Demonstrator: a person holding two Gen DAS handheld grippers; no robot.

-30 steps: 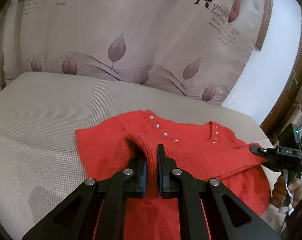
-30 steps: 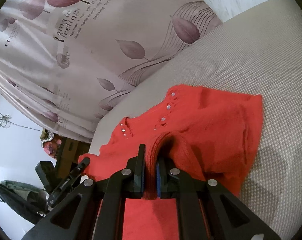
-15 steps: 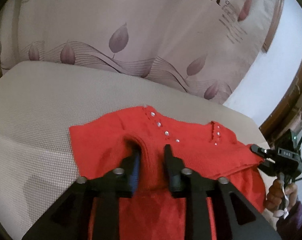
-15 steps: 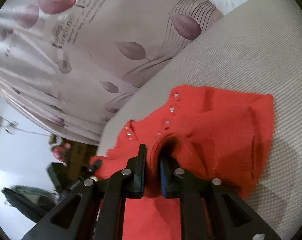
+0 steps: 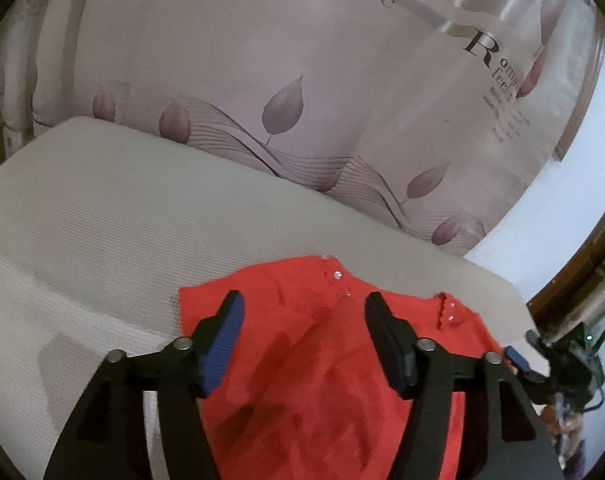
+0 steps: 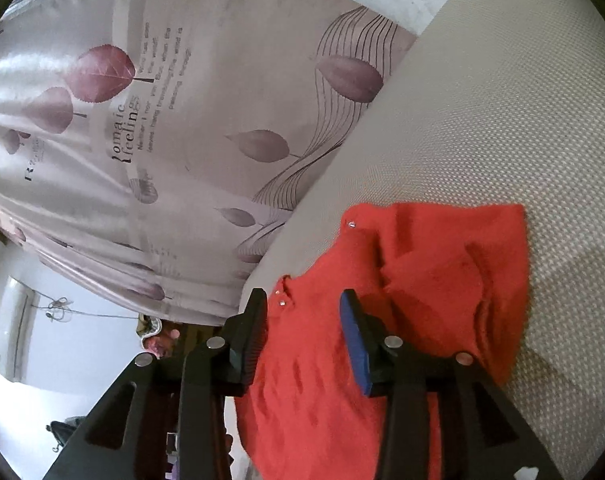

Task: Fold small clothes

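A small red knitted sweater [image 5: 310, 360] with silver studs at the neckline lies folded on a beige textured cushion [image 5: 122, 216]. My left gripper [image 5: 302, 308] is open and empty, jaws wide apart just above the sweater's upper part. In the right wrist view the same sweater [image 6: 422, 280] lies rumpled on the cushion [image 6: 502, 100]. My right gripper [image 6: 302, 300] is open and empty above the sweater near its neckline. The right gripper also shows at the right edge of the left wrist view [image 5: 518, 356].
A pinkish curtain [image 5: 302, 80] with leaf prints and text hangs right behind the cushion's far edge. A wooden frame [image 5: 598, 248] and a white wall stand at the right. In the right wrist view the cushion's left edge drops off toward the room floor [image 6: 62, 360].
Both grippers were shut on folds of the red sweater. Both have opened and let the fabric go, and have lifted back slightly. The sweater has settled on the cushion.
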